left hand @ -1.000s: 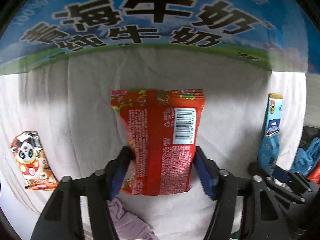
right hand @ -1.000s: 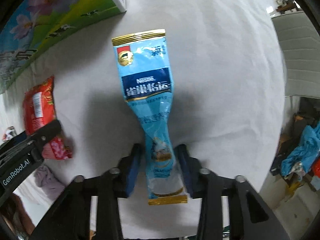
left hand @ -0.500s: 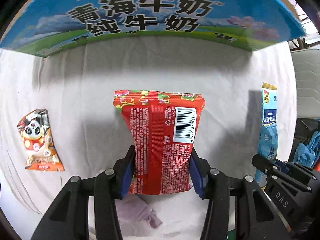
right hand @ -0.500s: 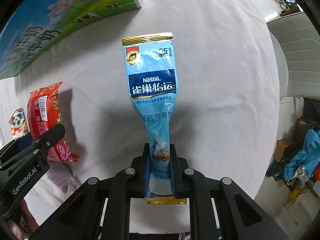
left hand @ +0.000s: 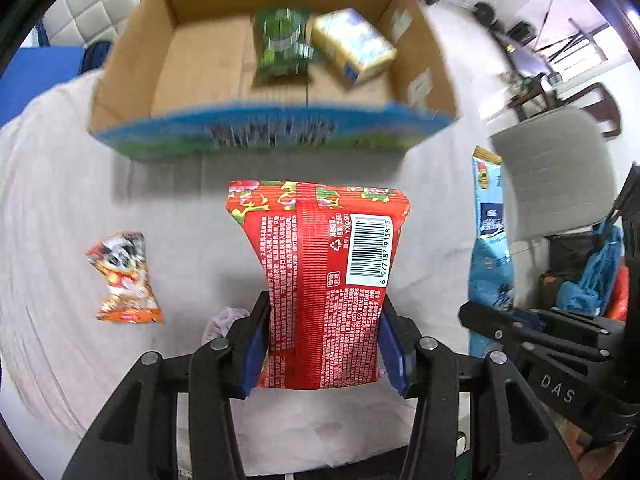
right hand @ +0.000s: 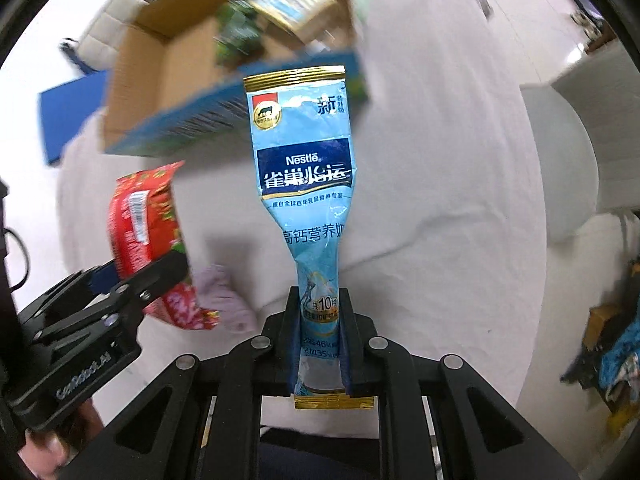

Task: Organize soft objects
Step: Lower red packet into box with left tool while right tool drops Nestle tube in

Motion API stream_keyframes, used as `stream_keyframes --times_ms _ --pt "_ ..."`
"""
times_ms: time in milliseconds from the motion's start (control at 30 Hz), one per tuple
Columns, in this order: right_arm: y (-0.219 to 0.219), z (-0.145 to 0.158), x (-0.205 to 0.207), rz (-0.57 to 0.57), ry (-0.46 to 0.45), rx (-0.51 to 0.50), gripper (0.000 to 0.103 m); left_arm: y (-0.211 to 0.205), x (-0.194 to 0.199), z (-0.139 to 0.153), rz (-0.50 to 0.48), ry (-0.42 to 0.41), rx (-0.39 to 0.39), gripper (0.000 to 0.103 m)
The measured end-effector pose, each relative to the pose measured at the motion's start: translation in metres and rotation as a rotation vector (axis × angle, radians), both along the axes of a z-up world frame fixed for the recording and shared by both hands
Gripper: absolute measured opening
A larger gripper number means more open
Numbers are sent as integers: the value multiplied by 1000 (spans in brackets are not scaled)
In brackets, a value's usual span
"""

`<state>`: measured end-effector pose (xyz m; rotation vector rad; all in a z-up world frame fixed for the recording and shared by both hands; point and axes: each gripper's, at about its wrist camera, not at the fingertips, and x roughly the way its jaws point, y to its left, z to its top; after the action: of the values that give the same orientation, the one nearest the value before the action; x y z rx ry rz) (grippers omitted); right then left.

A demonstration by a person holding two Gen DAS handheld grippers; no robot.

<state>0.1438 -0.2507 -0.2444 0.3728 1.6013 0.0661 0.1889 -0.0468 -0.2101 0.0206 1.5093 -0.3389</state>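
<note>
My left gripper (left hand: 322, 336) is shut on a red snack packet (left hand: 324, 280) and holds it in the air above the white cloth. My right gripper (right hand: 319, 320) is shut on the lower end of a light blue Nestle pouch (right hand: 304, 168), also lifted. Ahead stands an open cardboard milk carton box (left hand: 128, 64) with blue printed sides; a green packet (left hand: 282, 46) and a yellow-blue box (left hand: 352, 50) lie inside. The red packet also shows in the right wrist view (right hand: 140, 220), the blue pouch in the left wrist view (left hand: 490, 248).
A panda-print snack packet (left hand: 124, 276) and a small lilac cloth (left hand: 224, 318) lie on the white cloth (left hand: 60, 220). A grey chair (left hand: 556, 176) stands at the right, with clutter on the floor beyond.
Both grippers have risen with their packets, so the open top of the box and its contents have come into view. The right gripper closed on the blue pouch a second ago.
</note>
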Motion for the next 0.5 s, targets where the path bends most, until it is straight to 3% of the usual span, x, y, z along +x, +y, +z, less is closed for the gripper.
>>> stream_keyframes --times_ms 233,400,500 --pt "25 72 39 64 -137 33 16 17 44 60 24 -70 -40 46" --pt "55 81 81 59 -176 22 16 41 92 69 55 -94 0 46" --pt "63 78 114 29 -173 22 16 49 126 57 77 -69 17 46"
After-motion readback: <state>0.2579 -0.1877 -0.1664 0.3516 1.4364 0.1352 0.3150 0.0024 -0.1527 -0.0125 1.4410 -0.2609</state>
